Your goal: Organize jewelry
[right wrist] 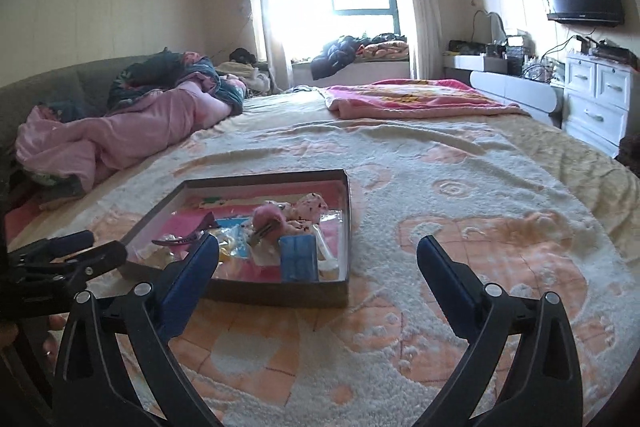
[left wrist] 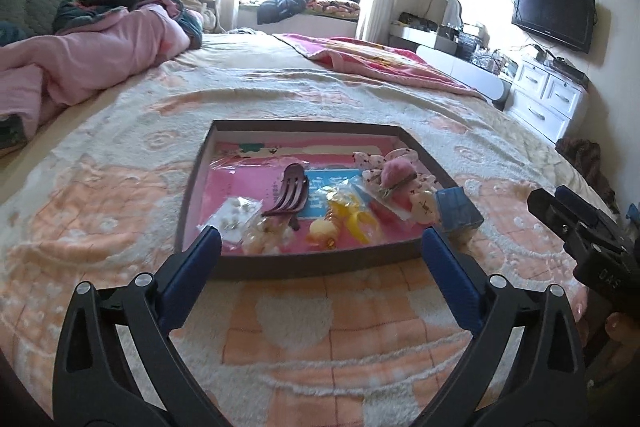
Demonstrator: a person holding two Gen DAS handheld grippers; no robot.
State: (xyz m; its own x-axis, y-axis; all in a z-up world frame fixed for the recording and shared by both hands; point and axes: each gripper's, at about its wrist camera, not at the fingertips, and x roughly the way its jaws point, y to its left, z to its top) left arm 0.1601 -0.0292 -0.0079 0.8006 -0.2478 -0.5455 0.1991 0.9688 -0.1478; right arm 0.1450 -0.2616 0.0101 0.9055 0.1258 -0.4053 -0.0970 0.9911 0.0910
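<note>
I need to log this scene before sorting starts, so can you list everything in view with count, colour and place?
tray: one, dark brown, on the bed blanket
hair claw clip: one, maroon, tray middle
blue box: one, tray's near right corner
yellow clips: a few, tray front
pink pompom clip: one, tray right
earring bag: one, clear, tray left
blanket: one, cream and orange
quilt: one, pink, far left
television: one, black, wall
left gripper: open, empty
right gripper: open, empty
</note>
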